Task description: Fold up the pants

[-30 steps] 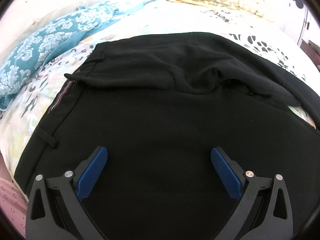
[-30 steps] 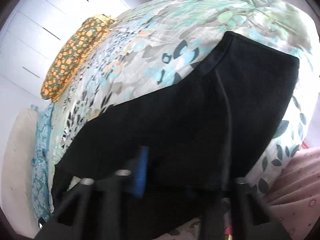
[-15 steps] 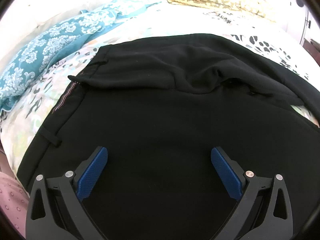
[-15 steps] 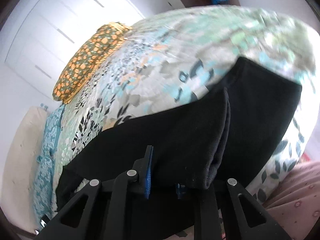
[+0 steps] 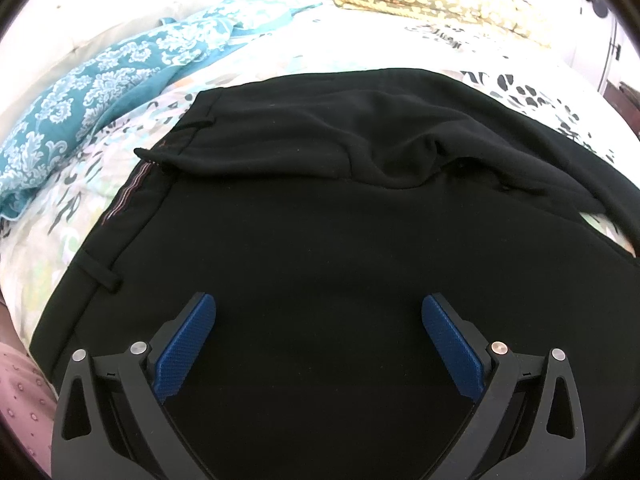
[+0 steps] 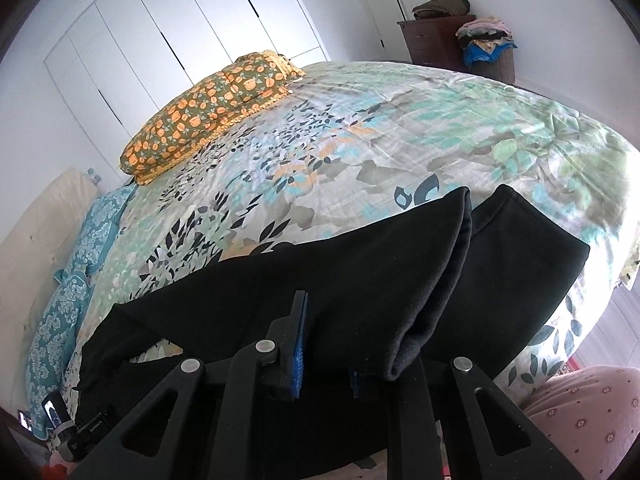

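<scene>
Black pants (image 5: 320,240) lay spread on the floral bedspread (image 6: 360,152) at the near edge of the bed. In the left wrist view the waistband (image 5: 132,196) sat at the left and the upper body of the garment filled the near field. The legs ran off to the right, so the long axis lay left to right along the near edge. Left gripper (image 5: 320,340) hovered over the seat area, jaws wide with nothing between them. Right gripper (image 6: 324,344) had its jaws narrowed onto a doubled fold of leg cloth (image 6: 400,300), raised off the bedspread. The leg hems (image 6: 520,248) lay beyond, to the far right. Judgement: the right hand was the nearer to the leg end and would carry it leftward toward the waistband.
</scene>
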Demonstrator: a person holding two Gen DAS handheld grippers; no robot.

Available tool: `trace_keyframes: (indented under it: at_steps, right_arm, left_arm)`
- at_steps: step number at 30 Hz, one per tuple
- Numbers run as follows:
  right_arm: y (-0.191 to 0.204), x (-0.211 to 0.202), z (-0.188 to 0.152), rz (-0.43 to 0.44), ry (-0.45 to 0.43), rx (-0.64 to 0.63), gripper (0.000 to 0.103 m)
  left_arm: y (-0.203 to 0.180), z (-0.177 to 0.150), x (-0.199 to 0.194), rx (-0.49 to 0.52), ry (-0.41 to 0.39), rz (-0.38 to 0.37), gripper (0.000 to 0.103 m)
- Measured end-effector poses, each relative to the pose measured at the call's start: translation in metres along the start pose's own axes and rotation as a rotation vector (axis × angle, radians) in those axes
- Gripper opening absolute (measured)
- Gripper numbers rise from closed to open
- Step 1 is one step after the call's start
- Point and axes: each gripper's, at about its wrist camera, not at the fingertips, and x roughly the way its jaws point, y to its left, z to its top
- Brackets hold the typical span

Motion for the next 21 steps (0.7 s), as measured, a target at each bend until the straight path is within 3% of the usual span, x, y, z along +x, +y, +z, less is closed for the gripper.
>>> trace_keyframes:
  at_steps: [21]
  right_arm:
    - [0.0043, -0.0084, 0.005, 0.017, -0.029, -0.013, 0.018]
  left_arm:
    - [0.0001, 0.0011, 0.0002, 0.0, 0.01, 0.001, 0.103]
